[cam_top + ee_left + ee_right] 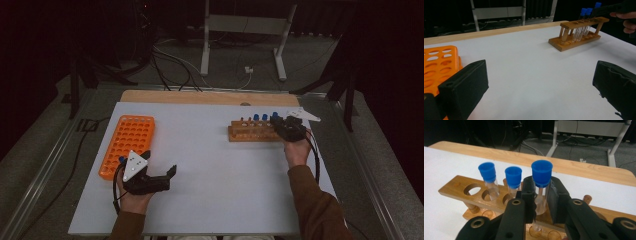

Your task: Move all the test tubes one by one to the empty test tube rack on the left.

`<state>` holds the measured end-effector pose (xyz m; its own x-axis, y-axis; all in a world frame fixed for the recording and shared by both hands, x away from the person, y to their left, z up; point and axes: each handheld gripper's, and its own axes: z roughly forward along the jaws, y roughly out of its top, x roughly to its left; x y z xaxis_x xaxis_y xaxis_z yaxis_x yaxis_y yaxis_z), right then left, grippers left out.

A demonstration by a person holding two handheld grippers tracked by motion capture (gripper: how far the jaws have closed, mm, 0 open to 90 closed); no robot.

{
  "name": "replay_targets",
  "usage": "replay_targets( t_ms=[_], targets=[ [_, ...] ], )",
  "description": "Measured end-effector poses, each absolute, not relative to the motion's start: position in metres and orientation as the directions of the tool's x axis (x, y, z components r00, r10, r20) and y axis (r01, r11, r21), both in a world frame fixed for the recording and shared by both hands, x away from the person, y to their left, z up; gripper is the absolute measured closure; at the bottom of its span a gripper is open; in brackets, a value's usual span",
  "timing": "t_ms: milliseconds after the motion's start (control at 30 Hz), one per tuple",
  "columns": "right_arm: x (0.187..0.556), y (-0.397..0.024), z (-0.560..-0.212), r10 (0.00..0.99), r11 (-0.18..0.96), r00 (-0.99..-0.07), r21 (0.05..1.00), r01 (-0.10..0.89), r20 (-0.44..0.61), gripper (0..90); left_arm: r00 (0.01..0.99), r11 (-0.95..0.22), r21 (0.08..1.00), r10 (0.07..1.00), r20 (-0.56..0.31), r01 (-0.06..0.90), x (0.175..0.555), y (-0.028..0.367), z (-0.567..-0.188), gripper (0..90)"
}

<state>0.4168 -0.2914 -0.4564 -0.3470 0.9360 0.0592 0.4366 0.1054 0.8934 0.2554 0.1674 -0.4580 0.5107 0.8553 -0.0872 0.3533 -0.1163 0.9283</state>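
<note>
— So where does the tube (541,187) stand relative to the right gripper (541,195)?

— Upright in the wooden rack (456,190), between the jaws, which are clamped on it just under the blue cap. Straight up is the way out.

— And the left gripper (539,82)?

— Jaws wide, holding nothing, beside the orange rack (439,62), well apart from the tubes.

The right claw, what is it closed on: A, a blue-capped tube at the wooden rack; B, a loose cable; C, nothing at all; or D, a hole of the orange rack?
A: in the right gripper view the right claw has its pads pressed on either side of a clear blue-capped tube standing over the wooden rack.
</note>
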Motion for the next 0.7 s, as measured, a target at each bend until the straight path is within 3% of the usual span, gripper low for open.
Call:
replay_targets(
  t_ms=[700],
  targets=[
    [0.403, -0.301, -0.425, 0.928, 0.061, -0.363, 0.930, 0.362, 0.080, 77.4, 0.516, -0.119, 0.924, 0.852, -0.093, 0.363, 0.256, 0.165, -0.459, 1.2]
  ],
)
